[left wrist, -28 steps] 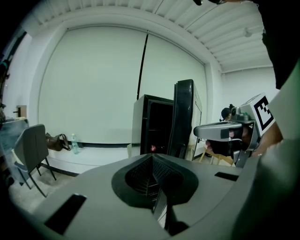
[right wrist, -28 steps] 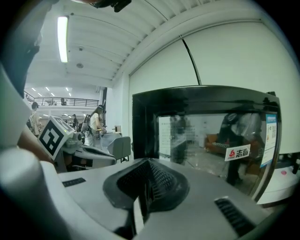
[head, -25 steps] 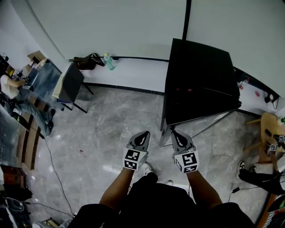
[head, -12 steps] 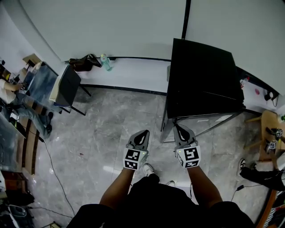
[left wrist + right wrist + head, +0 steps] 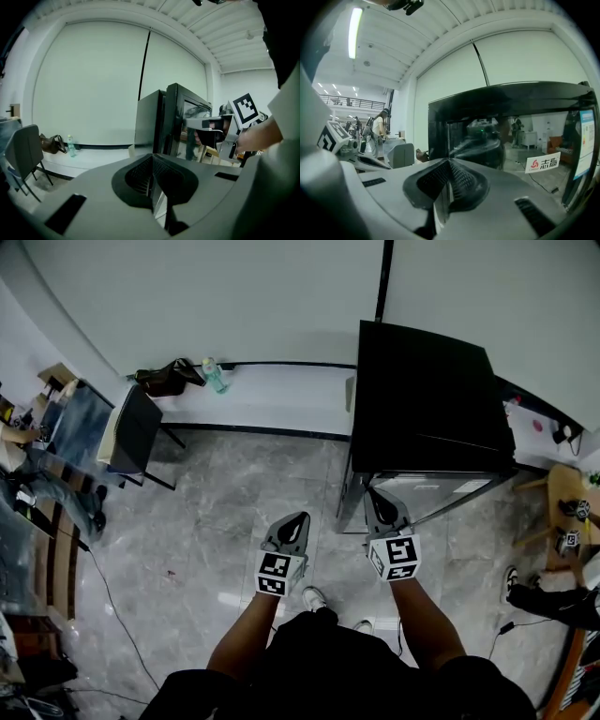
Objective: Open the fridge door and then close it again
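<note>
Fridge point(image 5: 427, 399): black, glass-fronted, shut.

Left gripper point(image 5: 300, 518), right gripper point(image 5: 372, 495): my grey moulded shells, with dark ribbed pads point(image 5: 139, 175) lining the jaws. Each carries a cube point(image 5: 274, 574) of black-and-white square markers. I wear a black top point(image 5: 319, 652) and white shoes point(image 5: 312, 596).

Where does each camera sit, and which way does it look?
Head view: on the person's head, looking steeply down at floor and fridge; forearms, left gripper and right gripper show.
Left gripper view: on that gripper, looking past its shut jaws at the fridge's side and the right gripper.
Right gripper view: on that gripper, facing the fridge's glass front over its shut jaws.
All three see the fridge.
</note>
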The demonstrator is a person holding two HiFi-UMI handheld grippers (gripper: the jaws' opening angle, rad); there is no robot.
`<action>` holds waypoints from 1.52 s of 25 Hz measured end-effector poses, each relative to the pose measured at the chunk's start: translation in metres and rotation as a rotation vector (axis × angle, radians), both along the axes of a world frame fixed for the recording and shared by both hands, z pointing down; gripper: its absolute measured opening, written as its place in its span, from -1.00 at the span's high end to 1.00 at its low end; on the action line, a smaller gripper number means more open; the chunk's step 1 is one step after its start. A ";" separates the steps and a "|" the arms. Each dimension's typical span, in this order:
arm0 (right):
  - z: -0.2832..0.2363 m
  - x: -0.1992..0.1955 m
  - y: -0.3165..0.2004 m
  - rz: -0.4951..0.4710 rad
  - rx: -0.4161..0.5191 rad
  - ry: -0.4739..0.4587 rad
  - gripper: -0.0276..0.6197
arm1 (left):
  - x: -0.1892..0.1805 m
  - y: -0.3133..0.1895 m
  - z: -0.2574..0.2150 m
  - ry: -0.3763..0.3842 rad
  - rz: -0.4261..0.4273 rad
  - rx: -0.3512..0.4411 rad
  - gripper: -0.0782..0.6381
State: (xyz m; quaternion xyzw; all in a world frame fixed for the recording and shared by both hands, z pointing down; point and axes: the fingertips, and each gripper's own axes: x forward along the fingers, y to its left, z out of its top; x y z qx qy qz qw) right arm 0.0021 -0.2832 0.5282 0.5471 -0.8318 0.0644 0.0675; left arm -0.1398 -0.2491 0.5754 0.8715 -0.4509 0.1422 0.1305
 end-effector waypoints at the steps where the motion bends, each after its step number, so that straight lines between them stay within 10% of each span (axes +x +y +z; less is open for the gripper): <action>1: 0.001 0.000 -0.004 0.001 0.003 0.004 0.87 | 0.000 -0.002 -0.001 0.001 0.004 0.004 0.72; 18: -0.008 0.001 -0.033 -0.009 0.014 -0.007 0.87 | -0.003 -0.007 0.000 -0.013 -0.015 -0.008 0.72; 38: -0.033 0.036 0.102 -0.041 0.060 -0.004 0.87 | 0.058 0.071 -0.047 0.050 0.027 0.067 0.72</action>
